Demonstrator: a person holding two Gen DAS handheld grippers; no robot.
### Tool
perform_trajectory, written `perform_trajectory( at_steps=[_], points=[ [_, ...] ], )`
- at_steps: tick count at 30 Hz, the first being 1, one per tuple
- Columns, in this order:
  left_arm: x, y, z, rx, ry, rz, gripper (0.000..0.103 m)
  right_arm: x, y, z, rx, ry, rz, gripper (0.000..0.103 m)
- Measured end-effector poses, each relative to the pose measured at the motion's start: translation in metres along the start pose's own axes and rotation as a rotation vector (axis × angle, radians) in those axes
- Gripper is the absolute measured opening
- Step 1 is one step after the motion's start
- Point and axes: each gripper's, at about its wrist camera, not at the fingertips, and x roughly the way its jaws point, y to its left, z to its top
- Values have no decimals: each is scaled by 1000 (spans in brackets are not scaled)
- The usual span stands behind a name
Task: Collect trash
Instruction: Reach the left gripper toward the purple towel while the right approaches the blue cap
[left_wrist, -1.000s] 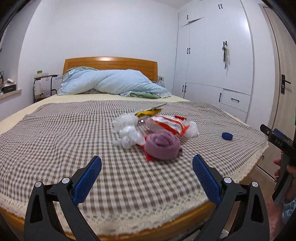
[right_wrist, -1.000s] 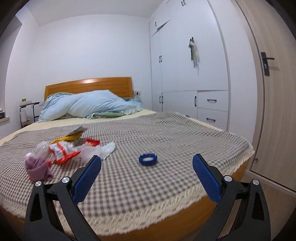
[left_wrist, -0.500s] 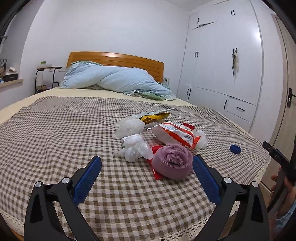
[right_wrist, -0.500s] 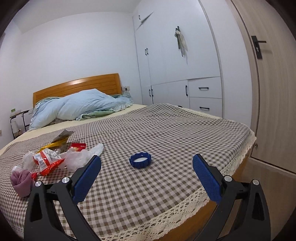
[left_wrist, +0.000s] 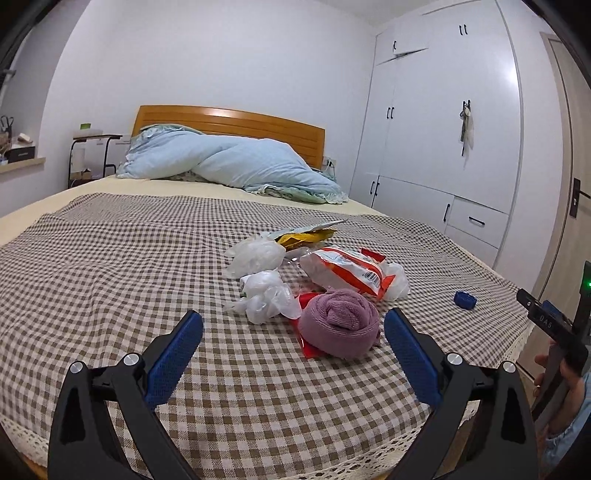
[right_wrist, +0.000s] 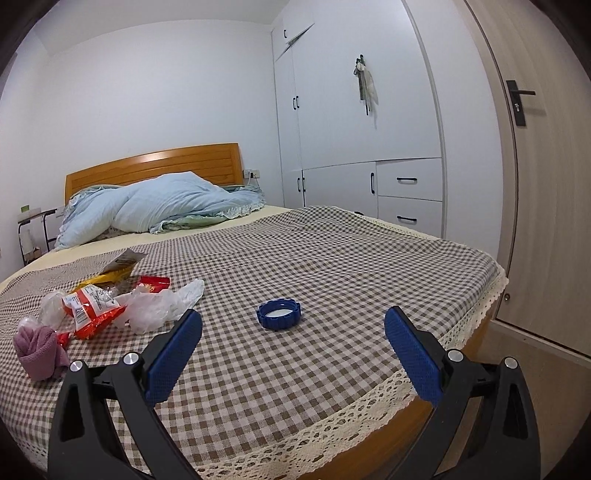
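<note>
Across the lower part of the left wrist view, the left gripper (left_wrist: 293, 334) was seen with its jaws spread wide and nothing held, above the checked bedspread (left_wrist: 110, 280). Just beyond its fingertips, right of centre, a rolled purple cloth (left_wrist: 339, 323) was seen lying on a red wrapper (left_wrist: 306, 345), with crumpled clear plastic bags (left_wrist: 264, 297) to its left and an orange-and-white snack packet (left_wrist: 347, 271) behind it. At the lower middle of the right wrist view, the right gripper (right_wrist: 293, 332) was likewise seen wide open and empty, with a blue bottle cap (right_wrist: 279, 314) lying on the bedspread between and just beyond its fingertips. A light blue duvet (right_wrist: 159, 206) was seen heaped by the wooden headboard (right_wrist: 155, 162) at middle left.
</note>
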Motion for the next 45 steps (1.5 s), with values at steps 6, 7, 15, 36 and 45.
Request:
perform_trajectory(
  at_steps=[6,7,15,36,45],
  points=[
    [-2,9,-1,-33,-6,-2,95,-13,-4,5,-22,-3,-8,95],
    [-2,7,-2,-35,-5,-3,95,-17,-2,5,-20,-4,-8,95],
    [0,10,-4,-28,-3,-5,95,-22,-4,-5,-23,5,-16,95],
    [25,-24,9,1,14,-39,95,-37,-3,19,-49,2,-14,95],
    [49,-28,15,19,26,-51,95,-37,1,19,-67,-1,0,95]
  ],
)
